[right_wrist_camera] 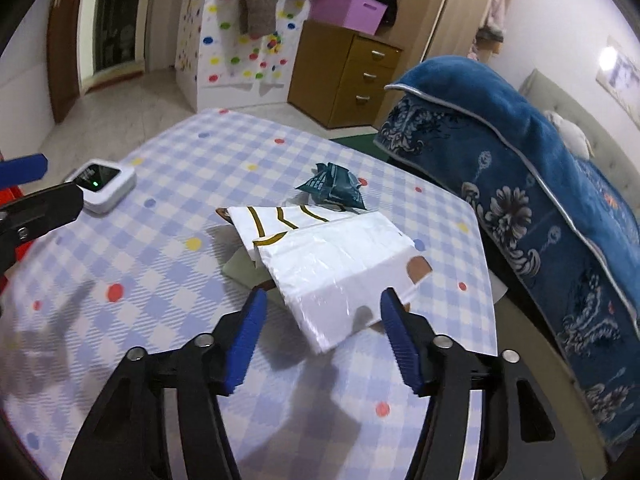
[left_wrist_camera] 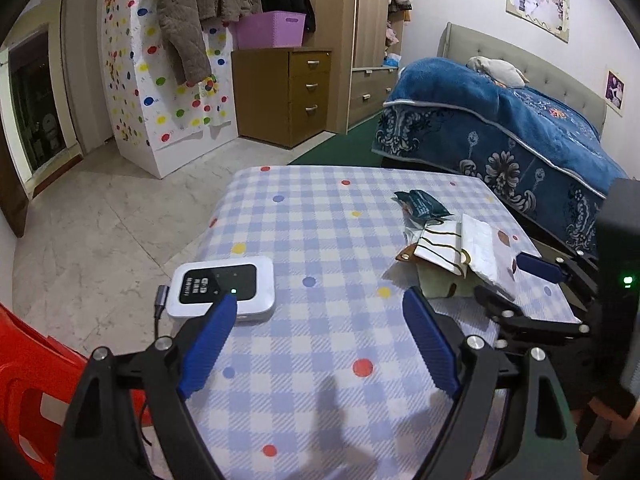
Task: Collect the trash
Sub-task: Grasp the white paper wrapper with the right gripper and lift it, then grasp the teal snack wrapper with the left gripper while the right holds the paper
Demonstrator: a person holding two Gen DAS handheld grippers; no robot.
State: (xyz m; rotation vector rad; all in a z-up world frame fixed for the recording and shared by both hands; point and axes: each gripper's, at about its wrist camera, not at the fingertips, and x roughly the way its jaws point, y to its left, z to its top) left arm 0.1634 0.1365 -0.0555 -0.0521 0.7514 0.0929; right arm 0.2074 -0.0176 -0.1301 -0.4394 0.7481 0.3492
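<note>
A pile of trash lies on the checked table [left_wrist_camera: 320, 248]: a white plastic wrapper [right_wrist_camera: 340, 268] on top, a white wrapper with gold stripes [right_wrist_camera: 276, 224], a dark green foil packet [right_wrist_camera: 332, 188] behind, and a pale green piece [right_wrist_camera: 240, 270] beneath. The same pile shows in the left wrist view, with the white wrapper [left_wrist_camera: 486, 252] and the green packet [left_wrist_camera: 420, 202]. My right gripper [right_wrist_camera: 324, 300] is open, its blue fingers either side of the white wrapper's near end. My left gripper [left_wrist_camera: 318, 300] is open and empty, left of the pile.
A white pocket wifi device [left_wrist_camera: 222, 286] with a cable sits by the left fingertip. A red plastic chair [left_wrist_camera: 28, 396] stands at the table's left. A bed with a blue blanket [left_wrist_camera: 500, 128] is close on the right. Drawers [left_wrist_camera: 288, 96] stand beyond.
</note>
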